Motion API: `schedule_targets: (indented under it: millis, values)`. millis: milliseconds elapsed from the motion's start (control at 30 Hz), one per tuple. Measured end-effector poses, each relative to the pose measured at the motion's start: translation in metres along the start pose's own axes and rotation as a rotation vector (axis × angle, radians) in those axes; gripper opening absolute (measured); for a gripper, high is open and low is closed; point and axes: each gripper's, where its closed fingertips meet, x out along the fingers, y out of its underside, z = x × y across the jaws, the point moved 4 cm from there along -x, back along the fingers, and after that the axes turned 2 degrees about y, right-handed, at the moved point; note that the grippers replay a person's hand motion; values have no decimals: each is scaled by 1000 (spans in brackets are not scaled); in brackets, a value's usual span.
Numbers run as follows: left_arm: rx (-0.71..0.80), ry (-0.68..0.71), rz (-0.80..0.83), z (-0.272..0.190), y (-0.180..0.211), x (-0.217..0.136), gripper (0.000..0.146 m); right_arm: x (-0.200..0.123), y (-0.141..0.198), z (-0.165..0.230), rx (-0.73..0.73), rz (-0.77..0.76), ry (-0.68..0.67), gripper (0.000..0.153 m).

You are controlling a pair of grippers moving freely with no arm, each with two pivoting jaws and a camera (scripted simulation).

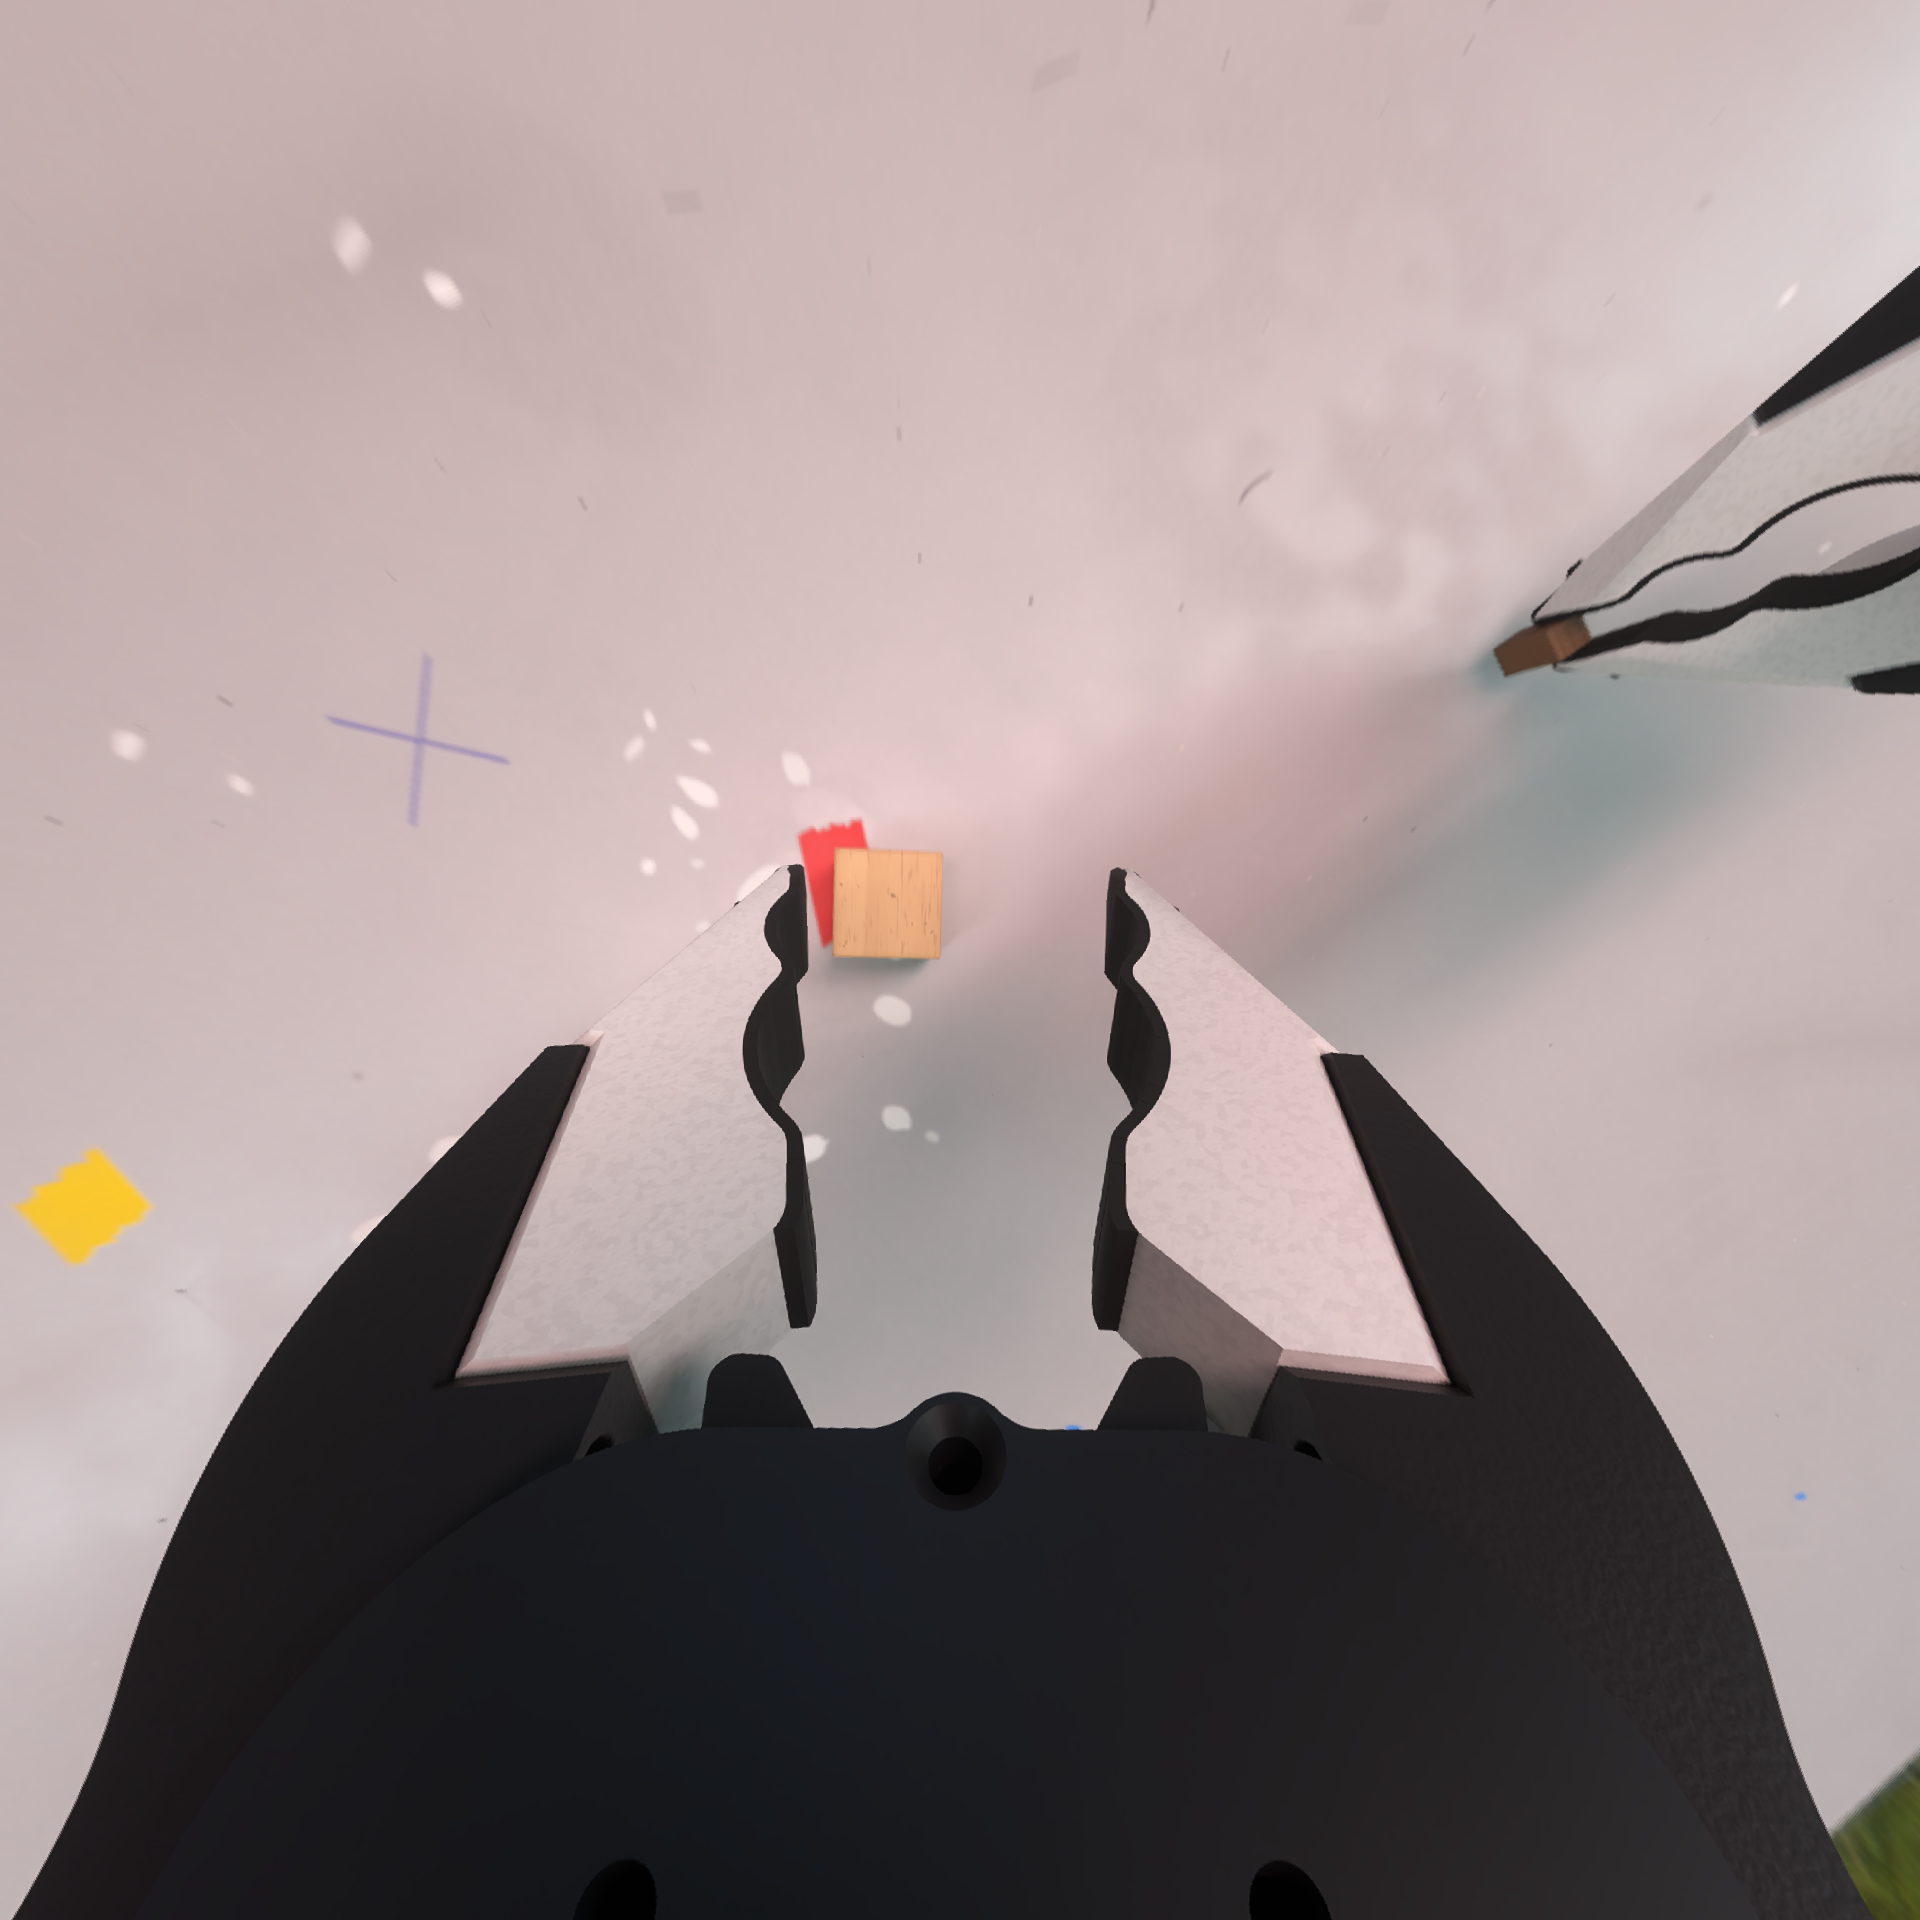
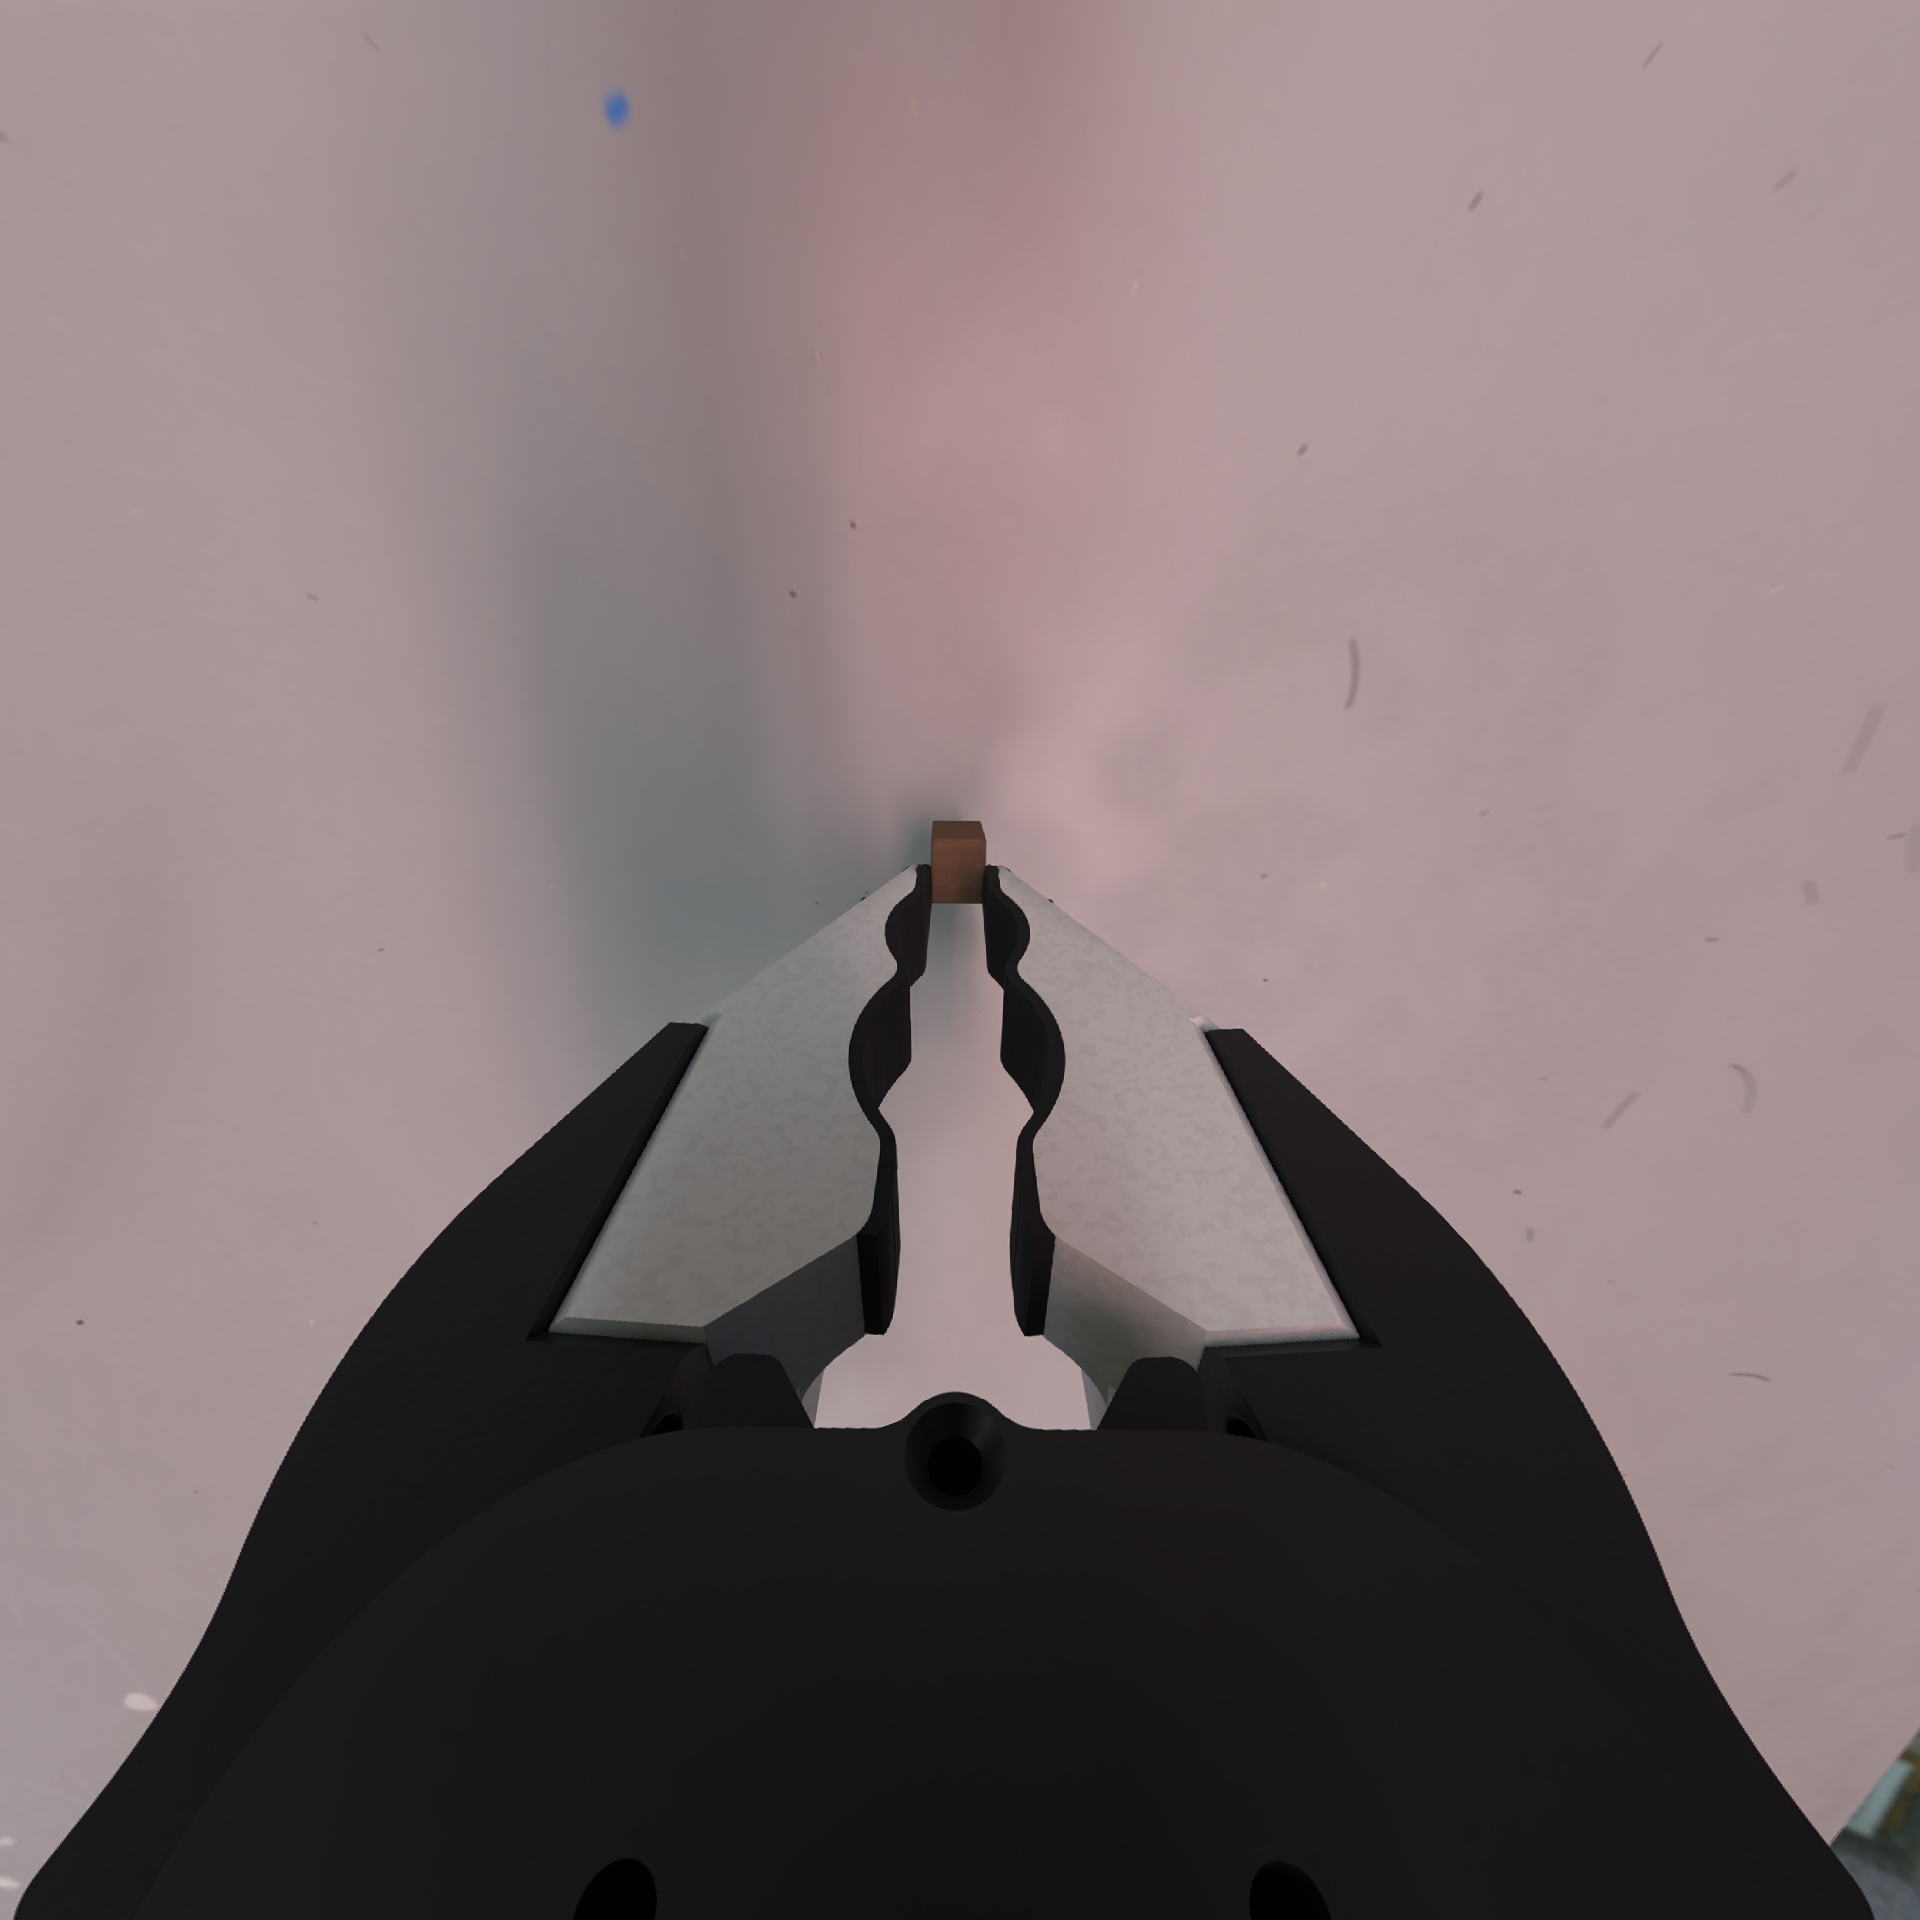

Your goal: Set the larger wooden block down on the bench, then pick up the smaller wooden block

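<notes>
The larger, light wooden block [image 1: 888,904] rests on the pale bench [image 1: 935,416], just beyond my left gripper [image 1: 956,883], nearer its left fingertip. My left gripper is open and empty, above the bench. The smaller, dark brown wooden block [image 2: 957,860] sits between the tips of my right gripper [image 2: 957,883], which is shut on it, low over the bench. The same block [image 1: 1541,650] and the right gripper [image 1: 1579,634] show at the right edge of the left wrist view.
A red patch [image 1: 821,873] lies on the bench beside the larger block. A yellow patch [image 1: 83,1205] lies at the left, with a purple cross mark [image 1: 419,738] farther off. White flecks dot the surface. A blue dot [image 2: 617,108] marks the bench far ahead of the right gripper.
</notes>
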Motion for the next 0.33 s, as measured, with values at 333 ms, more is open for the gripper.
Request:
schedule_targets:
  millis: [333]
  values:
    - [176,80,-404,-38,-38,-73,54,-135,-56,26,-238,-824,189,9]
